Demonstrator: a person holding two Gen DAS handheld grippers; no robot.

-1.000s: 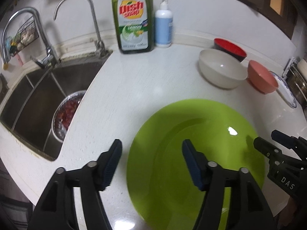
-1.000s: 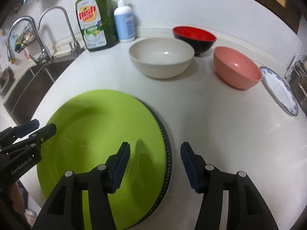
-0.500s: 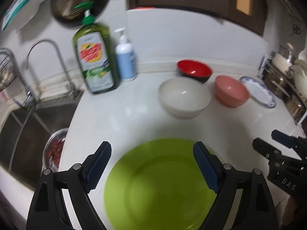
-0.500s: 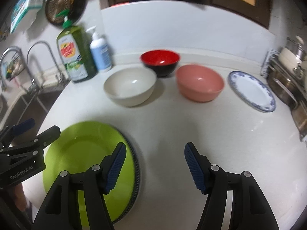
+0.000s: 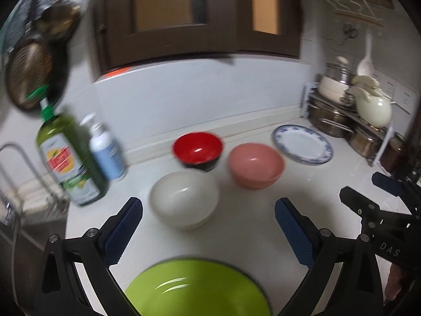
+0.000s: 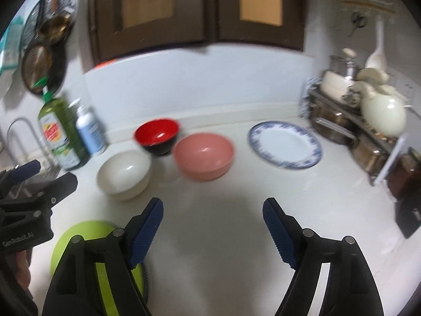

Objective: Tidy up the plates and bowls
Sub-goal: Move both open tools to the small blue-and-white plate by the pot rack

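A green plate [image 5: 194, 289] lies on a dark-rimmed plate at the counter's near edge, below my left gripper [image 5: 208, 223]. Its jaws are opening wide with nothing between them. Beyond it sit a white bowl [image 5: 184, 200], a red-and-black bowl [image 5: 197, 148], a pink bowl [image 5: 255, 164] and a blue-rimmed plate [image 5: 302, 147]. My right gripper [image 6: 213, 221] hovers over bare counter, jaws opening and empty. From it I see the green plate [image 6: 79, 239] at lower left, the white bowl [image 6: 123, 173], the red bowl [image 6: 158, 134], the pink bowl [image 6: 204, 155] and the blue-rimmed plate [image 6: 285, 143].
A green dish soap bottle [image 5: 68, 160] and a blue pump bottle [image 5: 106, 150] stand at the back left by the tap. A rack of pots and a cream kettle [image 5: 373, 110] fills the right corner. A dark box [image 6: 410, 210] sits at the right edge.
Both grippers rose and drew back from the green plate while their jaws widened. The view tilted up, so the bowls, the blue-rimmed plate and the cabinets came into sight.
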